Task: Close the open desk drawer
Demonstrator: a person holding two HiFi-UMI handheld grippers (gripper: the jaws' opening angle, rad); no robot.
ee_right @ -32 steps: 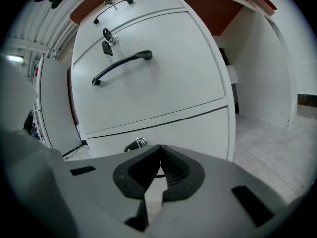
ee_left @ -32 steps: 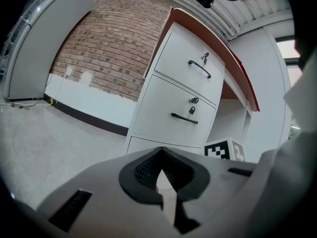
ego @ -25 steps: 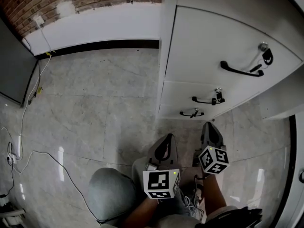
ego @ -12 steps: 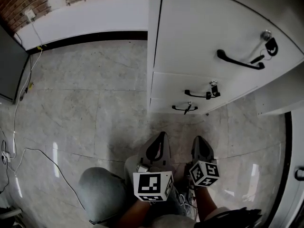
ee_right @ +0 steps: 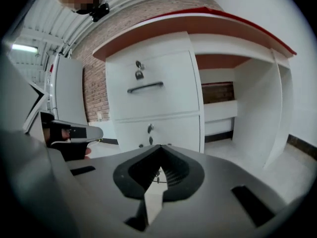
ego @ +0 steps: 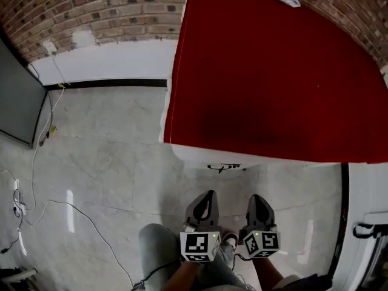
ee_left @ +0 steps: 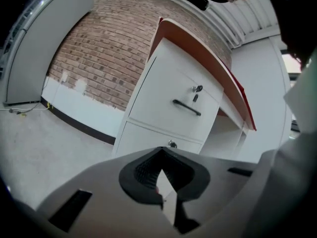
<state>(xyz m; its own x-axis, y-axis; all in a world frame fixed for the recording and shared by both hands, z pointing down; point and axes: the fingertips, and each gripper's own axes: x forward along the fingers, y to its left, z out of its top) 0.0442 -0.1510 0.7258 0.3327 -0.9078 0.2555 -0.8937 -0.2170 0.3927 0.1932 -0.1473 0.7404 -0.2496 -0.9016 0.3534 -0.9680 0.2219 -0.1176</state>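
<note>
My head camera looks steeply down from high above onto the red desk top [ego: 267, 83] and the near floor [ego: 103, 162]. Both gripper cameras sit low and close, tilted up at the white drawer stack [ee_left: 171, 108], which they share: left view from its left, right view squarer.

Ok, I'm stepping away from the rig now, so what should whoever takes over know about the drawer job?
Left tool: shut, empty, held low in front of the desk.
Right tool: shut, empty, beside it.
Neither touches the desk.
The top drawer and the lower drawer look flush in both gripper views; no drawer visibly sticks out.
Left: check that every drawer is shut and push in any that is not.
</note>
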